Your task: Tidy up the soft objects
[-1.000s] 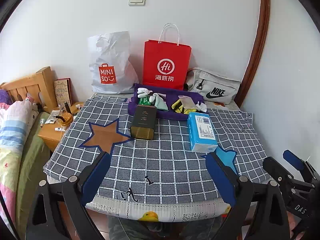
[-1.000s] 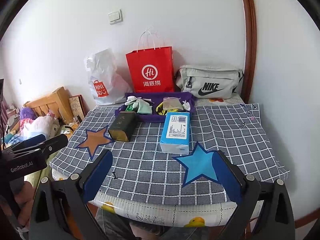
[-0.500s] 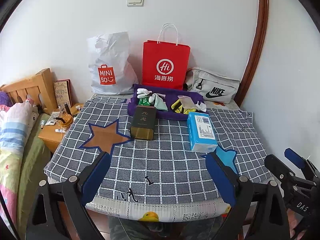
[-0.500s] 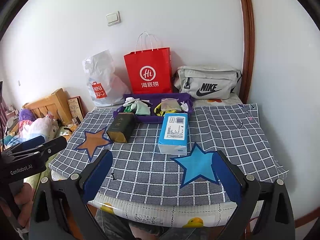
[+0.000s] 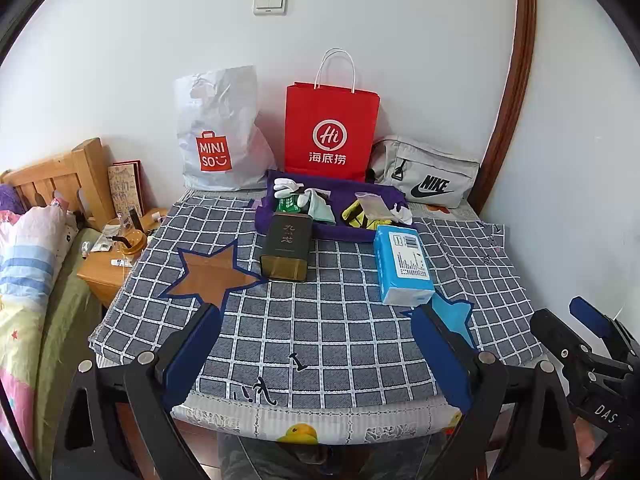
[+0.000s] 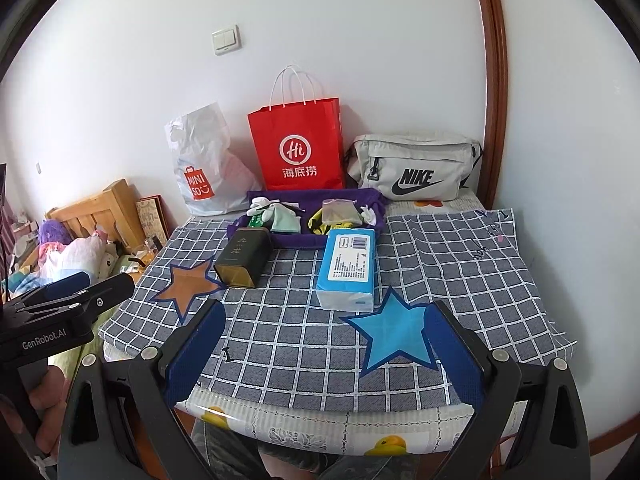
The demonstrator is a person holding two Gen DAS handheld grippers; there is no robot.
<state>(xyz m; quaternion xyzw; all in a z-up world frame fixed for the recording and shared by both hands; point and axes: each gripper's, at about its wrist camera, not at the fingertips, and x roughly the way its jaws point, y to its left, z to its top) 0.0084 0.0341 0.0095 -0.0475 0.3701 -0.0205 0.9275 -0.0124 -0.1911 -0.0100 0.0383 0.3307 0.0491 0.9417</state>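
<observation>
A purple tray (image 5: 340, 196) (image 6: 372, 200) at the back of the checked table holds soft things: white gloves (image 5: 286, 185), a pale green cloth (image 5: 322, 210) (image 6: 284, 220), yellow items (image 5: 356, 214) and a clear pouch (image 6: 340, 210). In front of it lie a dark tin (image 5: 286, 252) (image 6: 244, 256) and a blue tissue pack (image 5: 402, 264) (image 6: 348, 268). My left gripper (image 5: 320, 356) and right gripper (image 6: 320, 356) both stand open at the table's near edge, nothing between their fingers. The right gripper (image 5: 588, 332) also shows low right in the left wrist view.
Against the wall stand a white Miniso bag (image 5: 218, 136), a red paper bag (image 5: 330, 132) and a grey Nike pouch (image 5: 428, 178). A wooden nightstand (image 5: 112, 264) and a bed (image 5: 24, 264) lie left. Brown (image 5: 212, 276) and blue (image 6: 394, 336) stars mark the cloth.
Both views have shifted slightly; the objects on the table have not moved and both grippers stay open.
</observation>
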